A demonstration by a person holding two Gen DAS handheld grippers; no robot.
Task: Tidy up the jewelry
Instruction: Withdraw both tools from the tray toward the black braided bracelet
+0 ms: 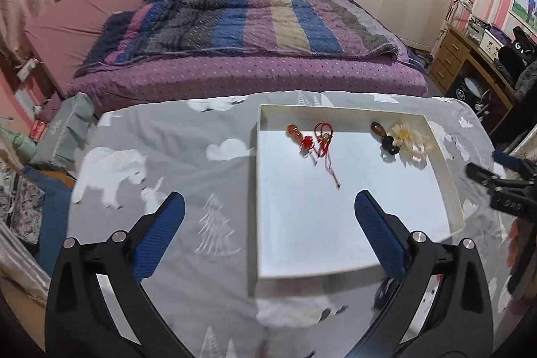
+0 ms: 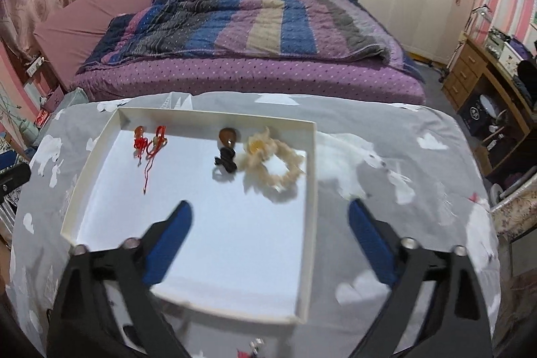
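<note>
Jewelry sits along the far side of the white tray point(image 2: 312, 190): red cord pieces point(image 2: 147, 141) left, dark pendant point(image 2: 226, 153) and cream bracelet point(image 2: 275, 160) right. Both claws, left point(image 1: 268, 223) and right point(image 2: 270, 227), gape wide and hold nothing; you approach low and pinch one piece only

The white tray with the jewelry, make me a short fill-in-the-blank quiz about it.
1. The white tray rests on a ____ cloth printed with white animals.
2. The cream beaded bracelet lies ____ the tray.
3. Both pairs of tongs, left and right, are ____.
4. The two red pendants lie near the tray's ____ wall.

Answers: grey; inside; open; far
</note>
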